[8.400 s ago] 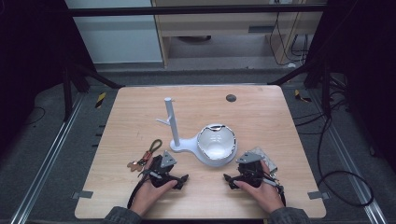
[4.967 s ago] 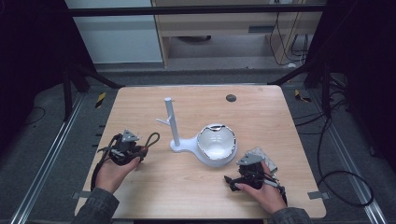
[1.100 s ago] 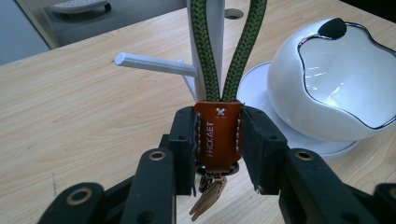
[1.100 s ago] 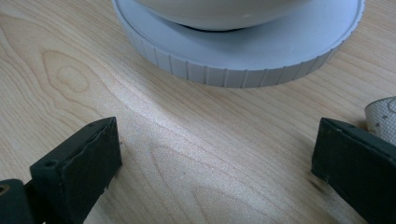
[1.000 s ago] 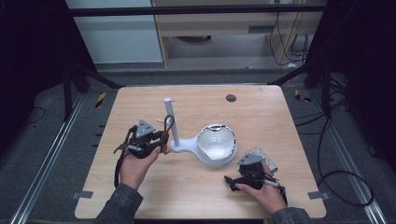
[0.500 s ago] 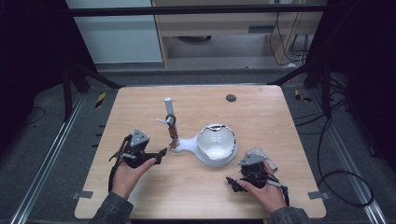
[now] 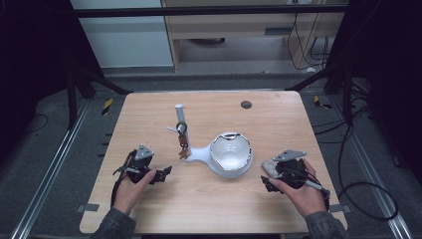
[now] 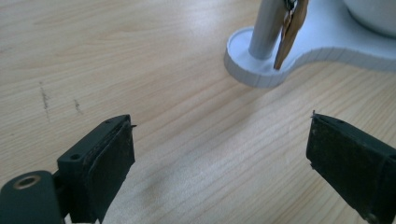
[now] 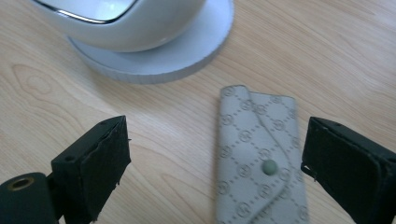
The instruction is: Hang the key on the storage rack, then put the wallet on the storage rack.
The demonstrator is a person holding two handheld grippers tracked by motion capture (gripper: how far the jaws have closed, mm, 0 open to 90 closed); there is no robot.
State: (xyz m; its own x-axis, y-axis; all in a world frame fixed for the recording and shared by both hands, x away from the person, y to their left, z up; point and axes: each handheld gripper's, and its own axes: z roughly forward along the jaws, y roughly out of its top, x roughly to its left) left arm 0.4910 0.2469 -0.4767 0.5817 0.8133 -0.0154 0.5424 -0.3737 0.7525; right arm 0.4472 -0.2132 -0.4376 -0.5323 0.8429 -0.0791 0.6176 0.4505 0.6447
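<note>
I see 1 white stand (image 7: 201, 152) with 1 post, 1 bowl (image 7: 230, 155), 1 key bunch (image 7: 182, 142) hanging straight down the post, and 1 grey wallet (image 9: 261, 158) flat beside the bowl. My left gripper (image 8: 219, 163) has just opened, empty. My right gripper (image 9: 215, 172) gapes over the wallet, closing slightly, untouched.

Bare bench (image 7: 149, 209) runs along the near edge and the left side. Mid-bench, the white stand (image 7: 199, 152), its post (image 7: 179, 117) hung with keys (image 7: 182, 142), and bowl (image 7: 231, 154) block passage; a grey pouch (image 9: 261, 158) lies just beside the bowl's base, toward the right edge.
</note>
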